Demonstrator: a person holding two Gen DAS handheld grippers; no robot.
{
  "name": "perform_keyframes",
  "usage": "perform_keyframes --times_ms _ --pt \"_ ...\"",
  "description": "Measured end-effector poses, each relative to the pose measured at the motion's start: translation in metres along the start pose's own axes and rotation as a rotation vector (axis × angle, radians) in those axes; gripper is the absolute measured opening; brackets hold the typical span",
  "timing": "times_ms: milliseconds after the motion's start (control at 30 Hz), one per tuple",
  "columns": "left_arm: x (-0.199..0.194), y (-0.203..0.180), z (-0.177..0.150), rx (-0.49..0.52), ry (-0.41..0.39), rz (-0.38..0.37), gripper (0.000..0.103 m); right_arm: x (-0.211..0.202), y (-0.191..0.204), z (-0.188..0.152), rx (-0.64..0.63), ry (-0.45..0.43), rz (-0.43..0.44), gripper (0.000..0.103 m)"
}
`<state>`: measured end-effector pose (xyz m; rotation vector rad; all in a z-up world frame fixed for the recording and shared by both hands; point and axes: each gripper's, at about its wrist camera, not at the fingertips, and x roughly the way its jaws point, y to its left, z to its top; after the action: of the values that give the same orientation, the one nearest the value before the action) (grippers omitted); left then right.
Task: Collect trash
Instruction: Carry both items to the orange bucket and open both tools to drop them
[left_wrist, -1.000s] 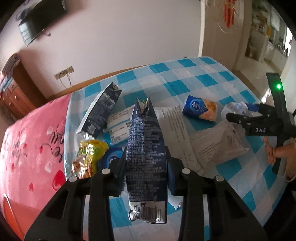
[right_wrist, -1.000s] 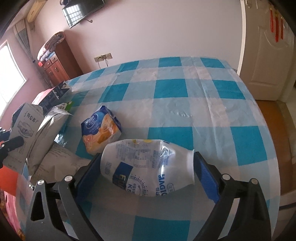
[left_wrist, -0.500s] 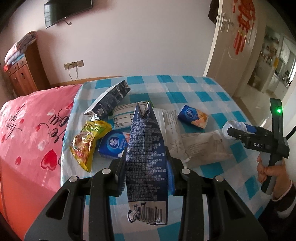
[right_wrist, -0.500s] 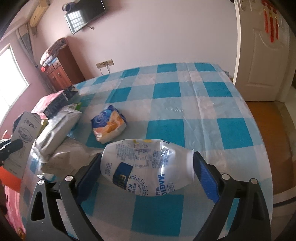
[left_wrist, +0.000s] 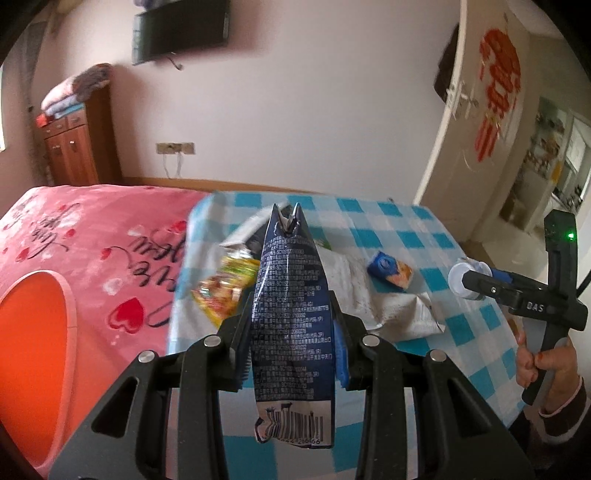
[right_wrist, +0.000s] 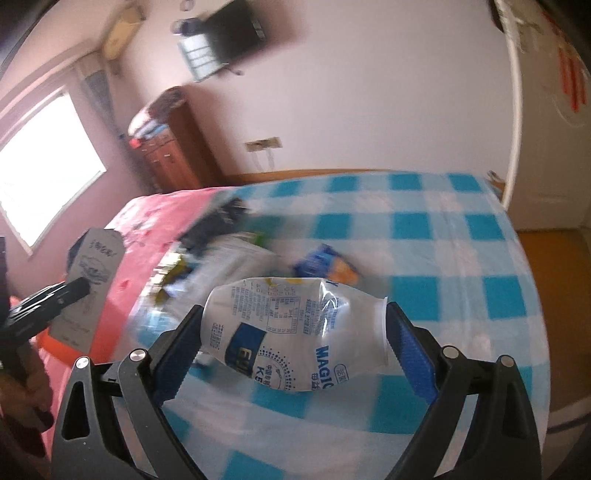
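Window daylight, motion blur, fisheye edges

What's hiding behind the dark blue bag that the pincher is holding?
Behind the dark blue bag, edges of a yellow snack wrapper and white crumpled bags show on the blue checked cloth. Whatever lies straight behind it is covered.

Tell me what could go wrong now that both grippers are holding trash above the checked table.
1. The right gripper pinches the squashed white bottle end to end; it could buckle and pop out.
2. The left gripper grips the dark blue bag only mid-length, so it may slide.
3. Swinging toward the orange bin, the two grippers could collide.
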<state>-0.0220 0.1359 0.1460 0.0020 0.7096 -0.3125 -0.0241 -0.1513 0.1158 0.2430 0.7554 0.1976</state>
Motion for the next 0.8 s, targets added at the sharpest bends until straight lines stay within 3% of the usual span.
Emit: perform_keyframes --times_ms 200,300,500,600,800 --pt "-0.050 0.046 0.000 -0.066 -0.082 0.100 0.036 0.004 0.088 0.026 -0.122 0.002 0.179 0.094" --pt "-0.078 0.081 -0.006 -0.122 -0.121 0.192 0.036 0.011 0.143 0.034 -0.203 0.013 0.272 0.094" --pt "-0.106 0.145 -0.027 -0.256 -0.142 0.331 0.036 0.035 0.238 0.041 -0.328 0.043 0.425 0.094" --pt "-0.106 0.167 -0.038 -0.314 -0.134 0.357 0.034 0.054 0.285 0.040 -0.389 0.065 0.495 0.094" --pt "-0.102 0.203 -0.058 -0.401 -0.115 0.399 0.033 0.095 0.350 0.023 -0.508 0.117 0.528 0.094"
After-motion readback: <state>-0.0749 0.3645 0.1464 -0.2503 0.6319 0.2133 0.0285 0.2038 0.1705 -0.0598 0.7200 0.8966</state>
